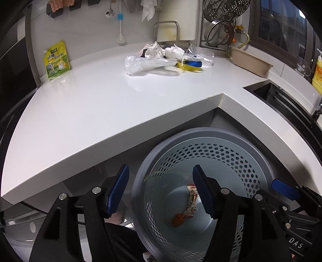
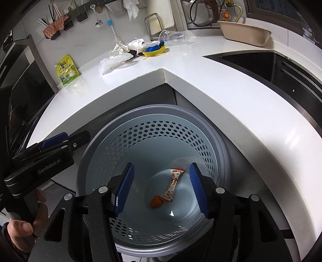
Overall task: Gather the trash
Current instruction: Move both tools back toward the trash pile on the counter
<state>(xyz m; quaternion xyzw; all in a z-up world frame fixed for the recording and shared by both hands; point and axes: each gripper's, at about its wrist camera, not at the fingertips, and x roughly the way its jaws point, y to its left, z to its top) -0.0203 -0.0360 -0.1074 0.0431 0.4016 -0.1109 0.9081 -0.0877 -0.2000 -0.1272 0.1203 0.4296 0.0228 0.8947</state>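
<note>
I count one bin below the bench, with two bits of trash in it: one wrapper and one orange lump. On the bench I see one green pouch, one yellow dish, one clear cup, one beige basin and two crumpled tissues.

A home kitchen: a white L-shaped surface wraps a corner, with a dark sink set into it. Behind the sink hang a steamer rack and a pot lid; left of them, a ladle hangs on the wall rail.
</note>
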